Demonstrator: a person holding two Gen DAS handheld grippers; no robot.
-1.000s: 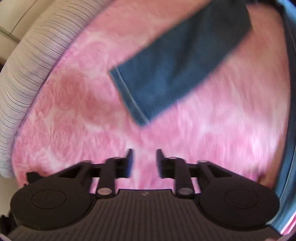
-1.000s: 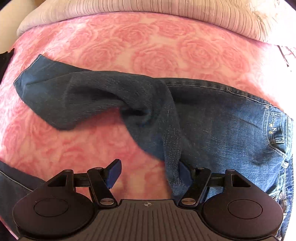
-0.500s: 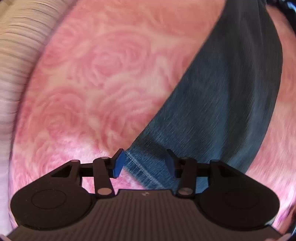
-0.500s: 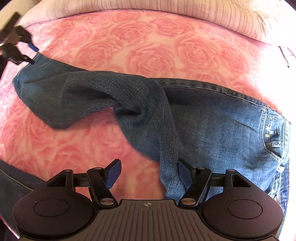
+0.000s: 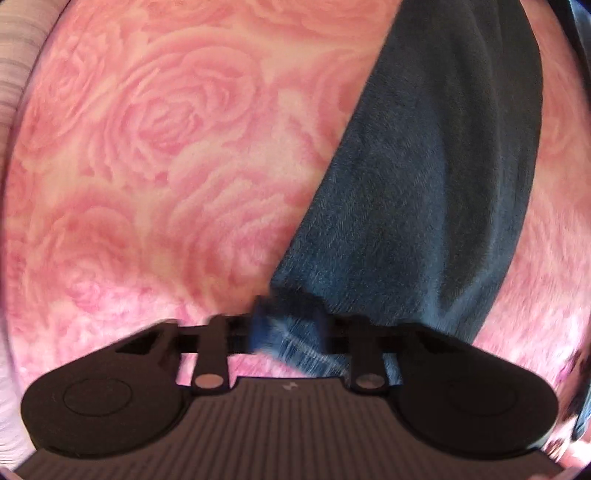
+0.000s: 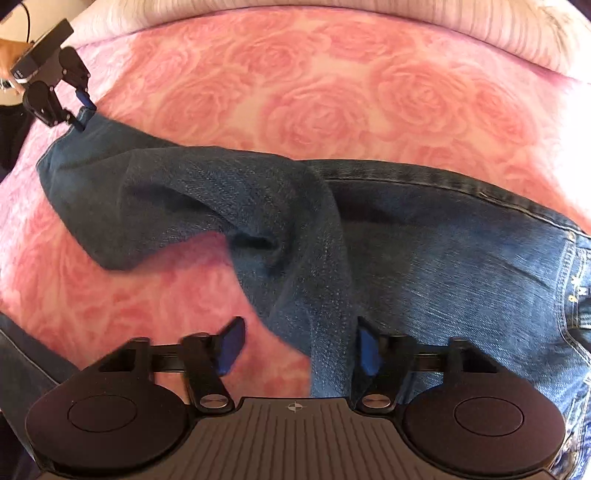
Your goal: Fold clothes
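A pair of blue jeans [image 6: 424,251] lies on a pink rose-patterned blanket [image 6: 314,103], waist at the right, one leg twisted toward the left. My left gripper [image 5: 290,325] has its blurred fingers around the hem of that leg [image 5: 406,203]; it also shows in the right wrist view [image 6: 79,110] at the leg's far left end. I cannot tell if it is clamped. My right gripper [image 6: 299,347] is open, with a fold of denim [image 6: 325,332] lying between its fingers.
A white striped cover [image 6: 406,26] runs along the far edge of the bed. It also shows in the left wrist view [image 5: 14,74] at the left. Dark fabric [image 6: 22,369] lies at the lower left.
My left gripper came down onto the end of the jeans leg and its fingers narrowed around the hem. My right gripper stayed open over the fold.
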